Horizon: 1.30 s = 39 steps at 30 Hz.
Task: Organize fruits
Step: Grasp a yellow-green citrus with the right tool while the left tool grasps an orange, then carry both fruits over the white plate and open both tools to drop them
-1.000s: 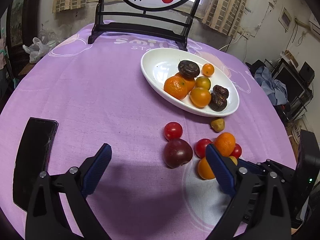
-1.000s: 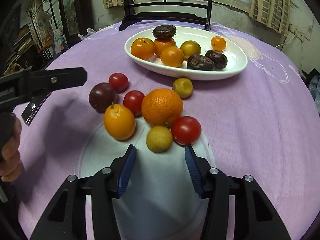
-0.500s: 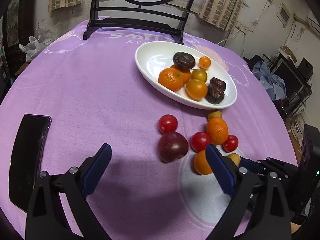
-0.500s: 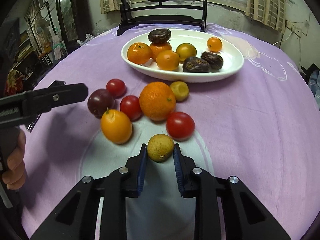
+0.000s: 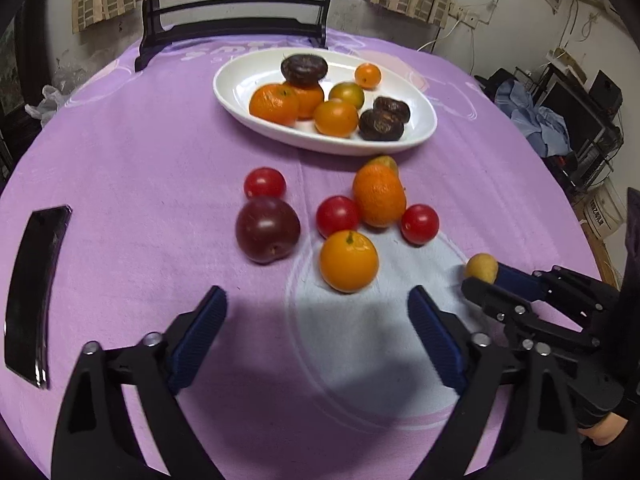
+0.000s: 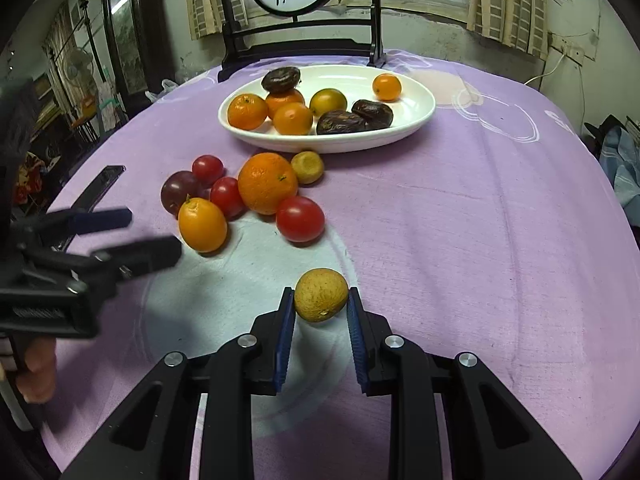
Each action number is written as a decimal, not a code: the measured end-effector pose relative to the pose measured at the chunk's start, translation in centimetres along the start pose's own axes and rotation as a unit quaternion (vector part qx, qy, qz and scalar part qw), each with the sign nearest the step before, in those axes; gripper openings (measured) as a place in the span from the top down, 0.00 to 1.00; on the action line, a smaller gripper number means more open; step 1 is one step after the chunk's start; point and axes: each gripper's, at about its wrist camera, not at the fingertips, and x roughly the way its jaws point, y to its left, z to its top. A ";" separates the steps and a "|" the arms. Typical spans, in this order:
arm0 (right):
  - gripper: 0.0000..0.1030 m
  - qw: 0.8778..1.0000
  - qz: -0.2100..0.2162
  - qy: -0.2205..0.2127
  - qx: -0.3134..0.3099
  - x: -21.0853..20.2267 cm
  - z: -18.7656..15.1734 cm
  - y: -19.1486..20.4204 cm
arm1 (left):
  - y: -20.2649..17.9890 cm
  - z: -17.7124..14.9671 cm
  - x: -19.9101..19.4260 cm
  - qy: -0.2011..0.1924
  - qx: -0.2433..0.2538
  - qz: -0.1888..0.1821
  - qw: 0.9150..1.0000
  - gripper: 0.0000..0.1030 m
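Observation:
My right gripper (image 6: pixel 320 304) is shut on a small yellow-brown fruit (image 6: pixel 321 294), held just above the cloth; it also shows in the left wrist view (image 5: pixel 481 267). My left gripper (image 5: pixel 316 312) is open and empty, just short of an orange-yellow fruit (image 5: pixel 349 261). Loose on the purple cloth lie a dark plum (image 5: pixel 267 229), three red tomatoes (image 5: pixel 265 182), a big orange (image 5: pixel 379 195) and a small yellow fruit (image 6: pixel 307 166). The white oval plate (image 5: pixel 420 136) behind holds several oranges and dark fruits.
A black phone (image 5: pixel 36 288) lies at the left edge of the round table. A black wooden stand (image 6: pixel 300 44) with a round painted panel stands behind the plate. Shelves and clutter lie beyond the table on the right.
My right gripper closed on the small yellow-brown fruit and pulled it back from the pile, slightly lifted. My left gripper moved forward toward the loose fruits, still open.

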 end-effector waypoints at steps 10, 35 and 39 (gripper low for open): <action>0.74 1.000 0.011 -0.019 0.008 -1.1 -0.4 -1.2 | -2.5 1.5 3.2 0.036 -0.012 0.025 0.999 0.40; 0.74 0.999 0.015 -0.041 -0.002 -2.8 2.0 -0.2 | 0.8 3.9 -3.8 -0.041 0.017 0.012 0.999 0.66; 0.74 0.998 0.011 -0.059 -0.016 -3.4 4.8 0.0 | 1.0 6.0 -4.2 -0.053 0.019 0.008 0.998 0.66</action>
